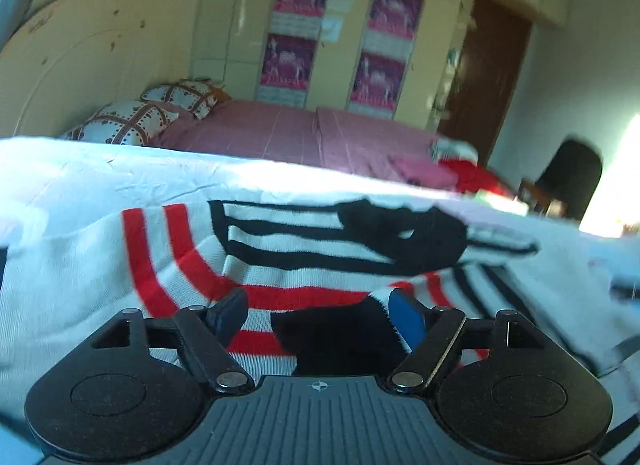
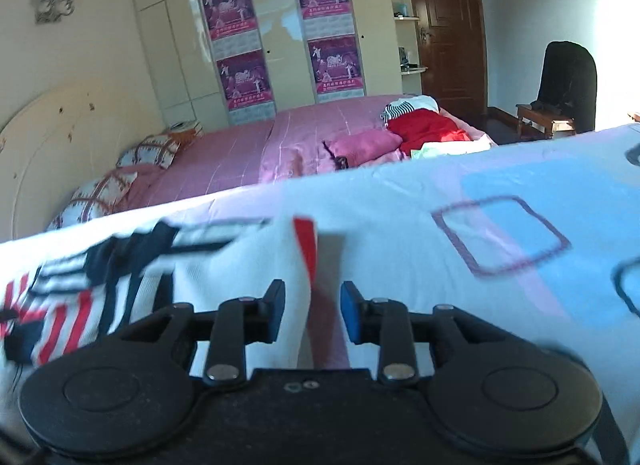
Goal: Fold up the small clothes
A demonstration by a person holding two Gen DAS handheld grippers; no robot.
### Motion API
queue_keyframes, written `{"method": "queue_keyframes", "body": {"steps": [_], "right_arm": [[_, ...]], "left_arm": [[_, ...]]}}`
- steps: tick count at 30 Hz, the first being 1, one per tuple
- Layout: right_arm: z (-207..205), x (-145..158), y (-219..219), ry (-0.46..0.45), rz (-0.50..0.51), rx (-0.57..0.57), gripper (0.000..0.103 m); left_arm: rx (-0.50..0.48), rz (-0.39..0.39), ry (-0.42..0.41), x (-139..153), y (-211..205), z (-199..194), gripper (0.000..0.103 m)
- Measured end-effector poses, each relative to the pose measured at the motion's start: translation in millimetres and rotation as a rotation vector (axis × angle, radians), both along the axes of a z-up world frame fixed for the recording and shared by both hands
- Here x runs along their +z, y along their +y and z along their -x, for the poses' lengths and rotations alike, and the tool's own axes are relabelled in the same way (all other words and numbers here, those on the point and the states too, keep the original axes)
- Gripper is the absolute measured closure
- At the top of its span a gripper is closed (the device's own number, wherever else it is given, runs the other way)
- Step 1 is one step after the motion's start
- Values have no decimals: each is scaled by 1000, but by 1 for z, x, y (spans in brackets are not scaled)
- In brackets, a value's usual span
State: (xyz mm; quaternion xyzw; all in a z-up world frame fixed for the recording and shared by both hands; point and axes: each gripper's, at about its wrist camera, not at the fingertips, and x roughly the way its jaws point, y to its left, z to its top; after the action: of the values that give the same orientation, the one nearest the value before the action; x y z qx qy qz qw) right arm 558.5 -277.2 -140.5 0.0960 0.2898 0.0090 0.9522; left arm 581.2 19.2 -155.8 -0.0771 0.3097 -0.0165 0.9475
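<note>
left wrist view: we see the left gripper [image 1: 320, 315] low over a striped garment [image 1: 280, 265] spread on the white sheet [image 1: 100, 173]
left fingers: wide apart, nothing pinched; a black patch of the garment lies between them, pads not pressing it
garment axis: red and black stripes run mostly across the view, cloth stretches to both sides and ahead of the fingers
right wrist view: right gripper [image 2: 312, 311] at the garment's right end, the patterned bed cover [image 2: 500, 233] bare beyond it
right fingers: narrow gap, a raised white fold with a red stripe [image 2: 306, 249] stands between them; we cannot tell if the pads touch it
key relation: fold lies straight ahead, between the right pads, so we judge the right hand nearer to a grip; the bulk of the garment lies to its left
containers: none in view; a pile of clothes [image 2: 424, 125] sits near the far bed's foot corner
</note>
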Motion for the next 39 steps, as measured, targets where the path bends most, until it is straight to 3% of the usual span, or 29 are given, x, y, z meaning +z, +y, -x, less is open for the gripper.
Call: {"method": "queue_keyframes", "body": {"steps": [1, 2, 3, 4, 5, 7, 10, 13, 17, 20, 23, 29, 31, 32, 34, 35, 37, 39], "right_arm": [[-12, -1, 0, -5, 5, 1, 73], [-25, -1, 1, -9, 4, 11, 75], [-38, -4, 0, -13, 1, 25, 76], [-48, -7, 0, -12, 8, 37, 77], [-59, -13, 2, 16, 26, 48, 82], [-84, -37, 4, 172, 85, 41, 80], [-72, -27, 2, 158, 88, 16, 74], [-26, -5, 0, 51, 59, 32, 74], [38, 1, 8, 38, 56, 75, 70], [73, 1, 17, 69, 41, 85, 69], [103, 2, 32, 94, 44, 83, 68], [119, 20, 67, 107, 21, 53, 67], [119, 25, 75, 98, 14, 47, 67], [120, 29, 79, 93, 14, 46, 66], [119, 37, 85, 77, 13, 43, 66], [119, 40, 86, 70, 10, 39, 66], [121, 46, 89, 56, 1, 29, 66], [124, 50, 89, 45, 1, 18, 66]], "left_arm": [[5, -18, 30, -5, -3, -8, 28], [17, -29, 76, -13, -4, -15, 41], [35, -37, 106, -20, -4, -19, 44], [45, -45, 73, -23, -6, -17, 44], [46, -64, 64, -24, -9, -17, 44], [50, -78, 63, -24, -12, -17, 44], [47, -35, 53, -23, -4, -12, 42], [74, 11, 8, -15, 14, 16, 42], [230, 175, -61, -9, 78, 88, 42], [397, 187, -87, -8, 137, 141, 42], [559, 256, -78, -12, 205, 177, 42], [820, 488, -93, -36, 323, 203, 43], [818, 567, -141, -50, 345, 199, 43], [813, 563, -147, -51, 351, 194, 44], [817, 516, -111, -49, 358, 178, 69], [815, 498, -79, -50, 361, 169, 99], [820, 491, -64, -51, 360, 157, 99], [754, 384, -114, -27, 338, 146, 99]]}}
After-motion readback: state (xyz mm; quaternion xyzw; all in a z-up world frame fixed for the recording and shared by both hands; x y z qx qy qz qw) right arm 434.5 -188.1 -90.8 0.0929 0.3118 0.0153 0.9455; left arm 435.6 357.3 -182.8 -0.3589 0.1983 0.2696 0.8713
